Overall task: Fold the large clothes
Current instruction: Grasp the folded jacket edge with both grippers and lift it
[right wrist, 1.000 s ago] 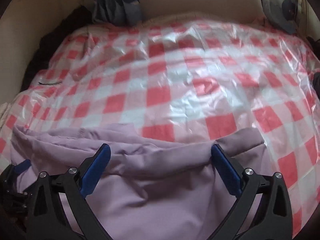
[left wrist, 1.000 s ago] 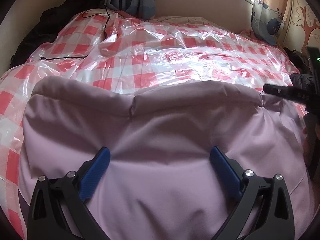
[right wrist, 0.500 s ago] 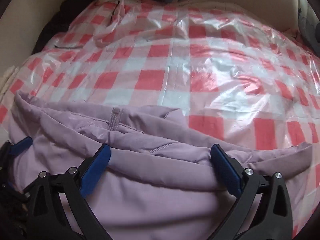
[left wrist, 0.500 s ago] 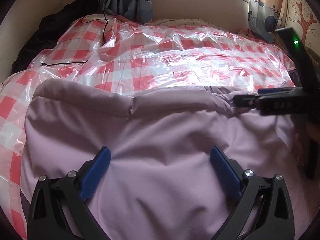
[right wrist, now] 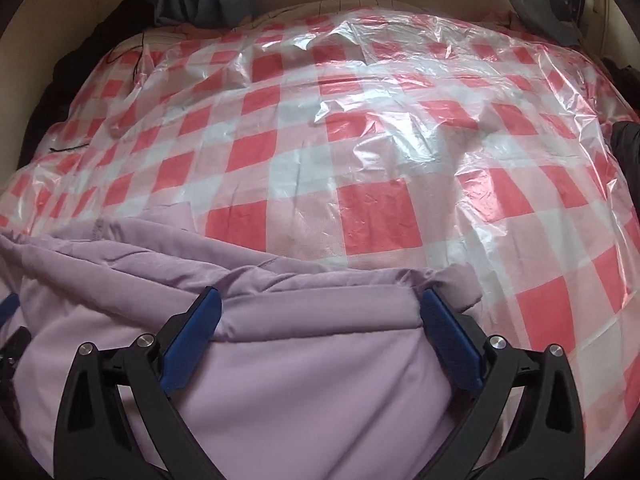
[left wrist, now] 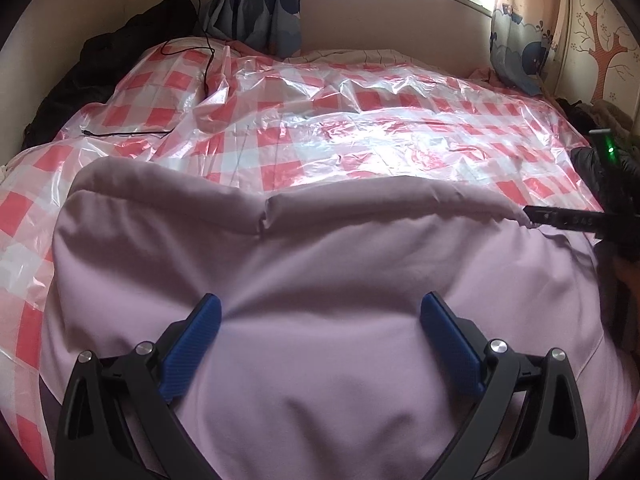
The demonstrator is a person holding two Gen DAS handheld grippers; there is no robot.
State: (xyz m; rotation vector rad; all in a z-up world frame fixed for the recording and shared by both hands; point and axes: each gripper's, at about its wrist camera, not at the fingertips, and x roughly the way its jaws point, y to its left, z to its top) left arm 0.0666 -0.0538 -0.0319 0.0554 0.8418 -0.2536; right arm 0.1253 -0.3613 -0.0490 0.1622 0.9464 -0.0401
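A large lilac padded garment [left wrist: 320,264] lies folded on the bed at the near side. My left gripper [left wrist: 320,316] is open, its blue pads resting on the garment's flat top. The garment also fills the lower left of the right wrist view [right wrist: 280,380], with a rolled hem along its far edge. My right gripper [right wrist: 320,308] is open, its pads on either side of that rolled hem. In the left wrist view the right gripper's black fingers [left wrist: 560,216] sit at the garment's far right corner.
A red-and-white checked plastic sheet [right wrist: 360,140] covers the bed. A black cable [left wrist: 128,133] lies on it at far left. Dark clothes [left wrist: 104,64] are piled by the left wall. Curtains [left wrist: 256,4] and a window wall stand beyond the bed.
The right gripper has moved back to the right, off the middle of the hem to the garment's right corner. The garment's top lies flatter. The left gripper has barely moved.
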